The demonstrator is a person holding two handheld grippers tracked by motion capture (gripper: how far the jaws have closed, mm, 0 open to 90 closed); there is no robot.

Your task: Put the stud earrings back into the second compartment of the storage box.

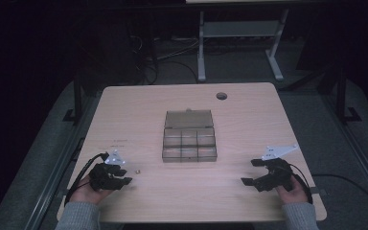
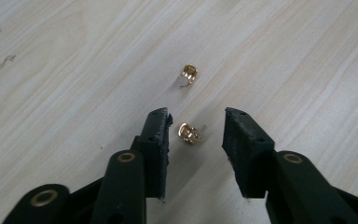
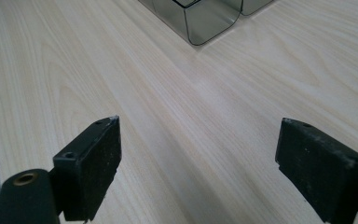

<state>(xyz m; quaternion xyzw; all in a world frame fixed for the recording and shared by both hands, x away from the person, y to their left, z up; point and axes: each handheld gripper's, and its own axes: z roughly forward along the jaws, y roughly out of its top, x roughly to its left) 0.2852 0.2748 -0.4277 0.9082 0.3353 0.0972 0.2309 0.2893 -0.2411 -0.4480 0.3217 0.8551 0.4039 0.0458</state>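
Two small gold-coloured metal pieces lie on the pale wooden table (image 1: pixel 249 120). One gold piece (image 2: pixel 189 133) sits between the jaws of my left gripper (image 2: pixel 196 116), closer to the left pad, and neither pad touches it. The other gold piece (image 2: pixel 188 74) lies a little beyond the jaw tips. From above, my left gripper (image 1: pixel 124 175) is at the table's front left with a gold speck (image 1: pixel 137 170) just right of it. My right gripper (image 1: pixel 249 172) rests at the front right, and its own view shows the right gripper (image 3: pixel 198 123) open wide over bare wood.
A clear smoky plastic compartment box (image 1: pixel 189 136) with its lid laid back stands at the table's middle; its corner (image 3: pixel 205 21) lies ahead of the right gripper. A round cable hole (image 1: pixel 222 96) is near the far edge. The room around is dark.
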